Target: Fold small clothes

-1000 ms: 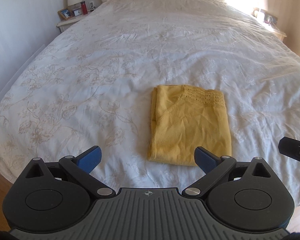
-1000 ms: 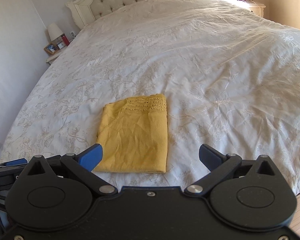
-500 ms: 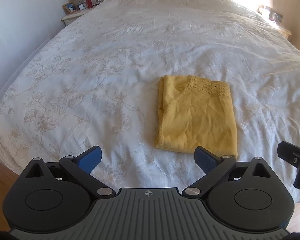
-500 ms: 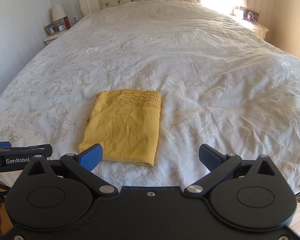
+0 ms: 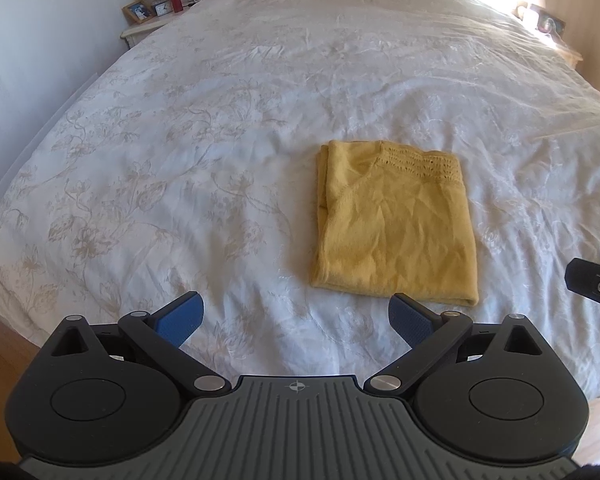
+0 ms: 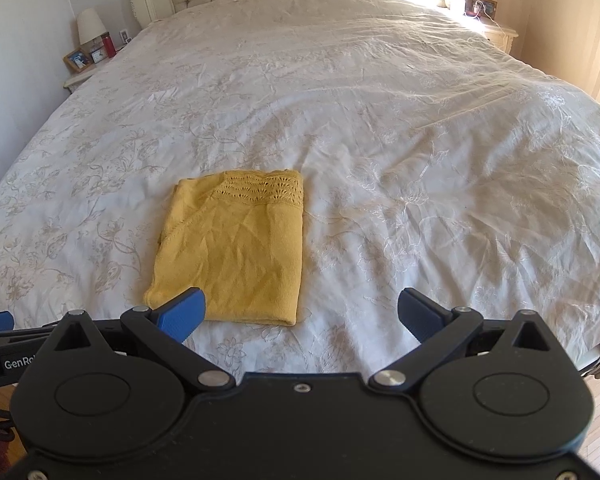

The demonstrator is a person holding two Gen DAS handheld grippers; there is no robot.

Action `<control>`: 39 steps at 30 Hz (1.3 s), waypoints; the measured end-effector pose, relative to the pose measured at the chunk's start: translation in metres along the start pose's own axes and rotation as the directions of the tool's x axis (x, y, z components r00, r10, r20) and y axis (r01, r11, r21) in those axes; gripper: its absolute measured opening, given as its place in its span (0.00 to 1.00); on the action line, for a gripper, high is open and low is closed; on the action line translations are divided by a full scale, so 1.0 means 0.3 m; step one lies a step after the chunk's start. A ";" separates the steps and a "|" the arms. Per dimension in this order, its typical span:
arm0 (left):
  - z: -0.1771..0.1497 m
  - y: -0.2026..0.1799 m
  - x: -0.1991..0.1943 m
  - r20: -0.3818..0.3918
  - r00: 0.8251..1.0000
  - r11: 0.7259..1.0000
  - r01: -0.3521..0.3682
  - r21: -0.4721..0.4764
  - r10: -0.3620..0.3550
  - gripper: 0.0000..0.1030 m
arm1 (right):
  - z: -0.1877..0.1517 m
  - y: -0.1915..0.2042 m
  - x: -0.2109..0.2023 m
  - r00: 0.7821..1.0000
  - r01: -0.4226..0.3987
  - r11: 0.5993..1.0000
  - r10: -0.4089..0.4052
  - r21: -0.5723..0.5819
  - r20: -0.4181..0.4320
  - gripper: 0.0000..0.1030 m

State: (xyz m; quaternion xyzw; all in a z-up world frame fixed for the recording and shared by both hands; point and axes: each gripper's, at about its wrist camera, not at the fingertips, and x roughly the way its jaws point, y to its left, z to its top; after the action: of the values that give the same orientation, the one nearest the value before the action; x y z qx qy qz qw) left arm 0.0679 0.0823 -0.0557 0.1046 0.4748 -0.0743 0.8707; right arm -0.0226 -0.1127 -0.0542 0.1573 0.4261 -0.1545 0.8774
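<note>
Covering the bed (image 6: 380, 120), a floral bedspread (image 5: 180, 160) holds a folded yellow garment (image 5: 396, 232)

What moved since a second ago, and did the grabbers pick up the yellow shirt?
Both grippers drew back and rose, so more of the bed shows. The left gripper and right gripper stayed open and empty; nothing was picked up or let go. The folded yellow garment lies flat in the same spot, in the same shape.
</note>
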 end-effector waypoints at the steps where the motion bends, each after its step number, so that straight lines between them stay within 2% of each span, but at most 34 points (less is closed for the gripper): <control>1: 0.000 -0.002 0.000 -0.001 1.000 1.000 0.000 0.001 0.000 0.98 | 0.001 -0.001 0.000 1.000 0.004 1.000 -0.004 0.002 -0.001 0.99; 13: 0.005 -0.020 0.002 -0.014 1.000 1.000 0.011 0.025 -0.010 0.98 | -0.001 0.001 0.001 1.000 0.015 1.000 -0.015 0.015 -0.020 0.99; 39: 0.013 0.013 0.019 -0.026 1.000 1.000 0.018 0.002 -0.018 0.98 | 0.012 0.024 0.011 1.000 0.005 1.000 -0.004 0.028 -0.017 0.99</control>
State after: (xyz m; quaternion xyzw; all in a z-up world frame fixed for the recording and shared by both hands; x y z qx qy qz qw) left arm 0.0750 0.0848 -0.0579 0.1021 0.4869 -0.0810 0.8636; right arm -0.0152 -0.1082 -0.0538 0.1699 0.4316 -0.1611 0.8712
